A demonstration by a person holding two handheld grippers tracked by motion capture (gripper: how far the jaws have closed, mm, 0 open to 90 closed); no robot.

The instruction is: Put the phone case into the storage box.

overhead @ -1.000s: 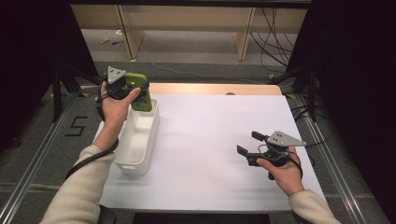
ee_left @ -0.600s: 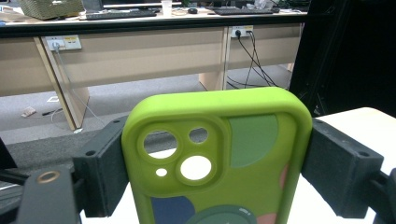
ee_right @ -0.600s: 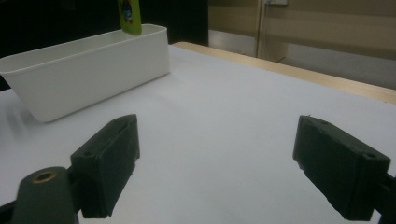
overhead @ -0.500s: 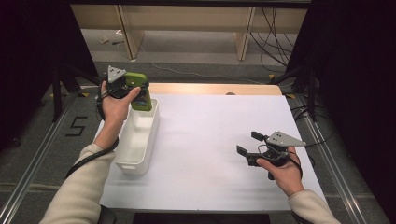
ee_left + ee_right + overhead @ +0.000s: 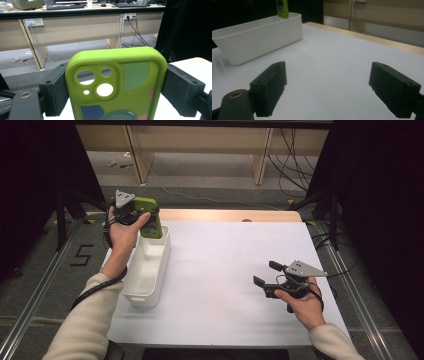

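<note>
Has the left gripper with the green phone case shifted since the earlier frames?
No. The left gripper holds the green phone case over the far end of the white bin, as before.

Lime-green phone case, soft-looking, rounded corners, camera cutout block with two round lens holes plus smaller holes, darker green, navy and pinkish shapes printed on back. Clamped between both black jaws of left gripper, pads pressing its two long edges, back face toward that gripper's camera, camera-hole end pointing away past the jaw tips. Held upright, lower end dipping at far end of white bin; contact with bin unclear.
</note>
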